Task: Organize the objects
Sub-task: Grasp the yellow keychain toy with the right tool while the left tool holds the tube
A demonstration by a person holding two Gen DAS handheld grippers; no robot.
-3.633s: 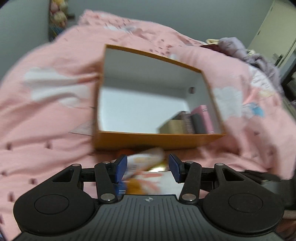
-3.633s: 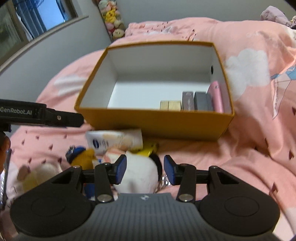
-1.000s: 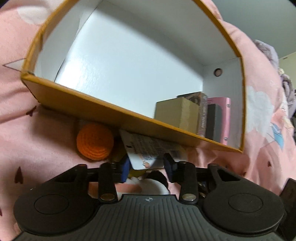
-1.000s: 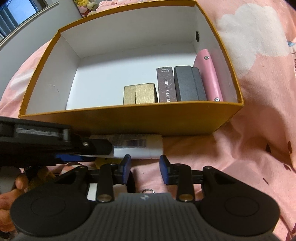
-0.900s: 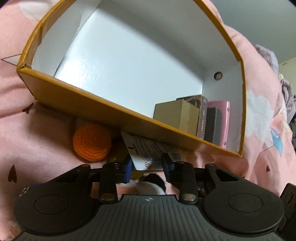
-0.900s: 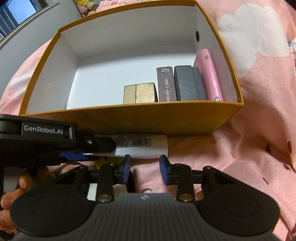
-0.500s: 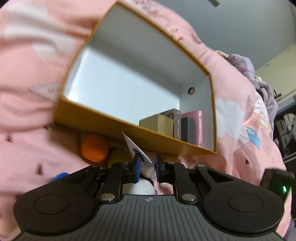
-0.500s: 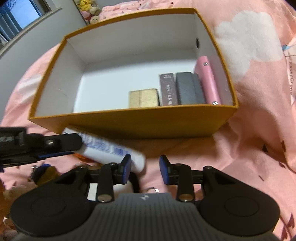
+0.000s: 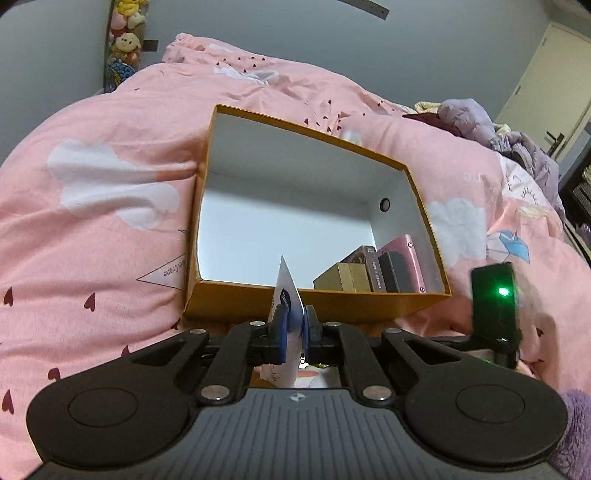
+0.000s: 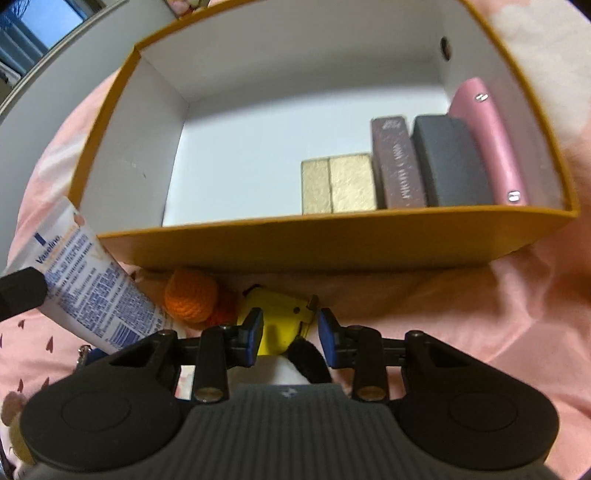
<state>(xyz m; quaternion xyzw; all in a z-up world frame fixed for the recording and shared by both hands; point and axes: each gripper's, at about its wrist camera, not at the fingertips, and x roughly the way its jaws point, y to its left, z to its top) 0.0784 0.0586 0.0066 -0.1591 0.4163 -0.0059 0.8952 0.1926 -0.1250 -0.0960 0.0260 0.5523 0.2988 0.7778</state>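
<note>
Dim, cool indoor light, heavy fisheye bending at all edges.
Soft motion blur across the right wrist view; daylight blue from window [image 10: 40,26] at 10 o'clock; green LED glare [image 9: 502,291] at 3 o'clock; shadow beneath box [image 10: 332,243].

Left wrist view: the lower end of the tube [image 9: 287,314] is hidden behind the gripper body at bottom centre. The near wall of the box [image 9: 369,306] conceals the bases of the small cases [image 9: 373,275] inside. Right wrist view: the yellow object [image 10: 275,317] at lower centre is partly covered by the gripper's fingers [image 10: 253,332]; its type cannot be determined. The black-and-white item [image 10: 306,360] below it is largely hidden. The tube's fine print is illegible.
</note>
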